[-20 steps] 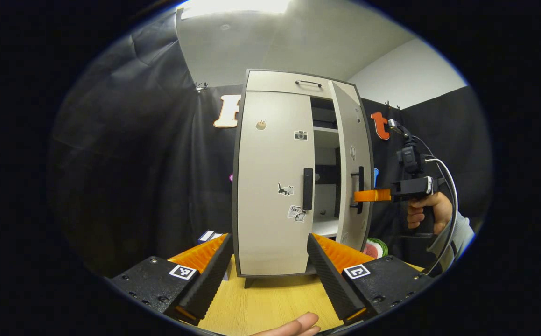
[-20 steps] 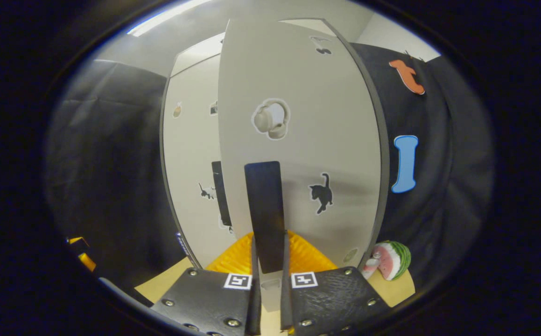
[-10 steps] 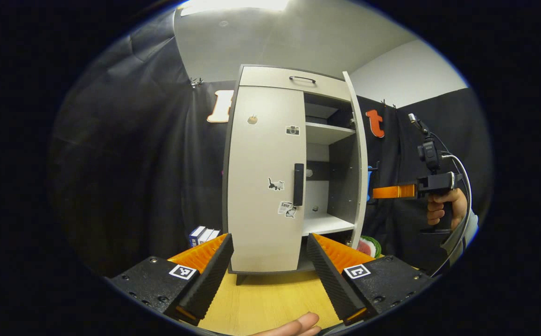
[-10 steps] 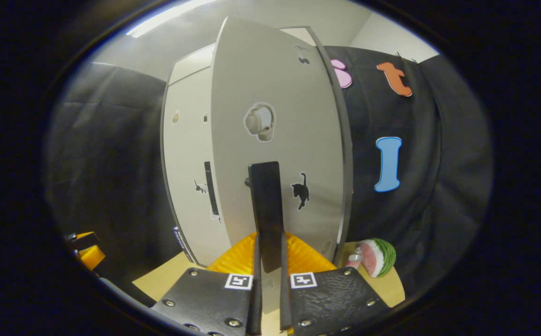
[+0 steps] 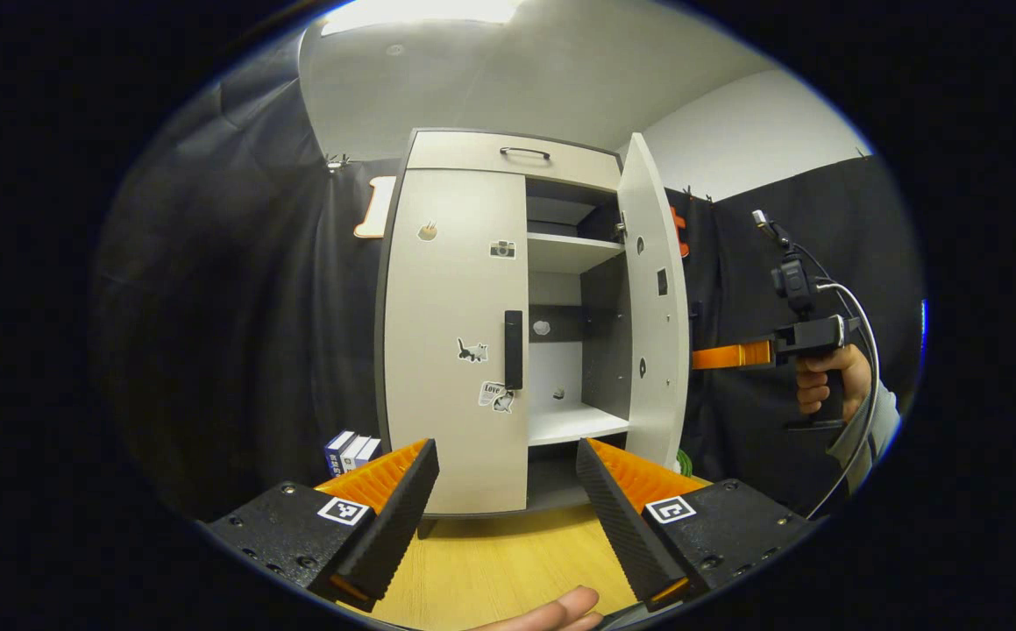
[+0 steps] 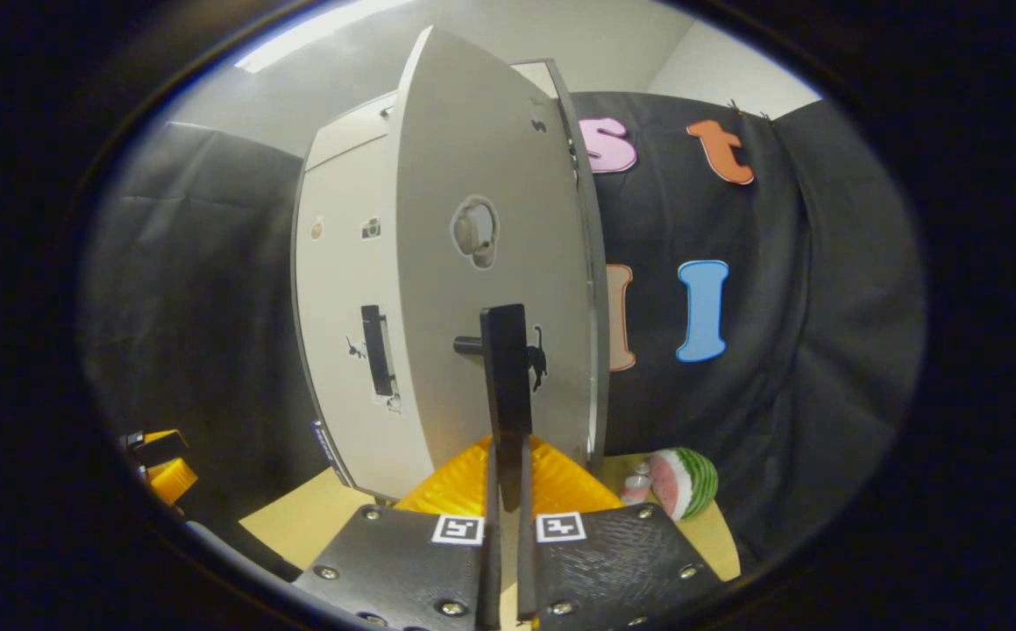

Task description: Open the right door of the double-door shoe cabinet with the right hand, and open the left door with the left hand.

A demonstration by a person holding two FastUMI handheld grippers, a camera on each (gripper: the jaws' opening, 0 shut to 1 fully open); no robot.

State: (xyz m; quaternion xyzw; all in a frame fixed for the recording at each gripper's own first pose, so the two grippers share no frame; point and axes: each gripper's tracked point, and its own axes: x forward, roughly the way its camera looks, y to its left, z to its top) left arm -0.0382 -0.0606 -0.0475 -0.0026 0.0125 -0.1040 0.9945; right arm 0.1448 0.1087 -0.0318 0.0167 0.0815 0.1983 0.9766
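The light grey shoe cabinet [image 5: 451, 289] stands on a wooden table. Its left door [image 5: 451, 350] is closed, with its black handle [image 5: 514, 349] ahead of my open left gripper [image 5: 503, 491], well short of it. The right door [image 5: 652, 333] stands swung out, showing white shelves [image 5: 573, 252]. In the right gripper view the right door [image 6: 490, 263] faces me, and my right gripper [image 6: 505, 478] is shut on its black handle [image 6: 508, 386]. The left gripper view shows the right gripper [image 5: 731, 356] behind the open door, held by a hand [image 5: 823, 386].
A drawer with a dark handle [image 5: 525, 153] tops the cabinet. Small books [image 5: 351, 451] stand left of its base. A watermelon slice toy [image 6: 683, 482] lies on the tabletop [image 6: 306, 526] to the right of the open door. Black cloth walls surround the table.
The right door has swung much wider open, drawn by the right gripper on its handle. The left gripper stays open and has shifted slightly relative to the cabinet.
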